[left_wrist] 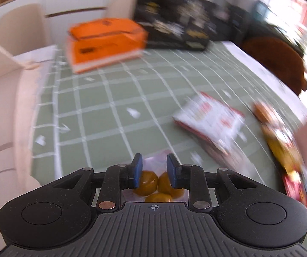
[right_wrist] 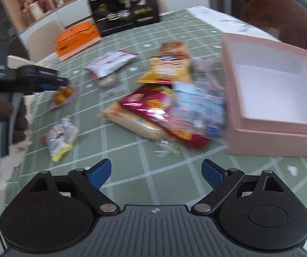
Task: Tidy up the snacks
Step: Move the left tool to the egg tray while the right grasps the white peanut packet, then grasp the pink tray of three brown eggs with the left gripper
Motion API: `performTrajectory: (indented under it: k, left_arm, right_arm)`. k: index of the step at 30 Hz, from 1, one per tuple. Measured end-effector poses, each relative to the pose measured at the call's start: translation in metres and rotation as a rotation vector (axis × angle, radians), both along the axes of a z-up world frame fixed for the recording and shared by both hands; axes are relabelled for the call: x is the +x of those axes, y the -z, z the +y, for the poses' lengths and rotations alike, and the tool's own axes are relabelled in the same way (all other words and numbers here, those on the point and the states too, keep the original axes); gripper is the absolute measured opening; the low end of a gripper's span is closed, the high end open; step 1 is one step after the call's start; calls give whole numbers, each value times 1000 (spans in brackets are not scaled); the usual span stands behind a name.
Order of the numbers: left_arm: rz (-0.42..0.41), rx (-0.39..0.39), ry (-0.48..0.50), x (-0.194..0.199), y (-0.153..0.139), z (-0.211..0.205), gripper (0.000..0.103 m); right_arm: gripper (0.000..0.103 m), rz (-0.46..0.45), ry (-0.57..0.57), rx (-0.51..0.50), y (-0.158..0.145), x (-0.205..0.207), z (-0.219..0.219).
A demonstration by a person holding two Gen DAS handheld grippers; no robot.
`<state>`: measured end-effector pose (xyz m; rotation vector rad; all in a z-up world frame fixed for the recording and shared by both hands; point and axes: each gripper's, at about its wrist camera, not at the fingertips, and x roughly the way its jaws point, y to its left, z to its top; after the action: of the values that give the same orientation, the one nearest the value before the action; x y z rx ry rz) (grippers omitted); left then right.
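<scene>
Right wrist view showed the bench [right_wrist: 132,38], covered in a green checked cloth, as the largest thing, with an open pink box [right_wrist: 269,141] standing on it at the right, its white inside bare. An orange box [right_wrist: 76,40] and a black gift box [right_wrist: 125,8] stood at the far end. Between them and the pink box lay a loose heap of snack packets [right_wrist: 164,109], a white and red packet [right_wrist: 110,63] farther off, and a small pale packet [right_wrist: 59,138] apart at the left.

At the left edge of that view the left gripper [right_wrist: 64,83], held by a gloved hand [right_wrist: 10,117], carried a clear packet of brown sweets [right_wrist: 62,95] raised above the cloth. Left wrist view agreed: its blue fingers [left_wrist: 137,169] were clamped close on that packet of brown sweets [left_wrist: 148,181], which hung between them. The right gripper [right_wrist: 156,172] had its fingers well apart with nothing between them, low over bare cloth near the heap.

Judged from this, the step in hand was carrying the sweets towards the pink box. The next move would call for bringing the left gripper across the heap, over the box wall, and letting go inside, while the free right gripper picked a packet from the heap
</scene>
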<state>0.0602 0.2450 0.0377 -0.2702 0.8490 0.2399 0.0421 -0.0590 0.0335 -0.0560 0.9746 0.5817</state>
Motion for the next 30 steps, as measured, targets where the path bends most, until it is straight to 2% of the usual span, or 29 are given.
performTrajectory:
  k: [3, 7, 10, 13, 14, 15, 16, 17, 18, 22, 26, 30]
  left_arm:
    - [32, -40, 63, -17, -3, -10, 29]
    - [11, -185, 27, -47, -9, 0, 28]
    - [-46, -202, -38, -72, -19, 8, 28]
    - [-54, -204, -78, -85, -22, 15, 28]
    - [-50, -208, -74, -86, -20, 15, 28]
    - [-47, -201, -70, -85, -19, 14, 28]
    - [-47, -185, -64, -83, -17, 14, 28]
    - [-50, -166, -55, -82, -15, 12, 28]
    - [-54, -155, -46, -80, -14, 10, 28]
    - [-61, -124, 1, -68, -8, 4, 28]
    - [-34, -122, 81, -63, -2, -16, 29]
    - [-18, -75, 236, -76, 1, -62, 27]
  right_arm:
    - [92, -12, -63, -7, 1, 1, 29]
    - [92, -53, -151, 2, 0, -5, 72]
    - [92, -52, -238, 16, -1, -13, 103]
    - [91, -58, -356, -4, 5, -22, 136]
    - [88, -57, -373, -25, 9, -24, 143]
    - [79, -58, -376, -49, 14, -24, 148]
    - [63, -93, -371, -65, 14, -28, 150]
    - [54, -112, -370, -84, 13, -30, 150]
    - [51, -112, -370, -93, 11, -31, 147]
    - [50, -54, -305, -70, 6, -26, 102]
    - [50, -74, -219, -110, 3, -31, 38]
    - [50, -57, -90, -131, 8, -28, -25]
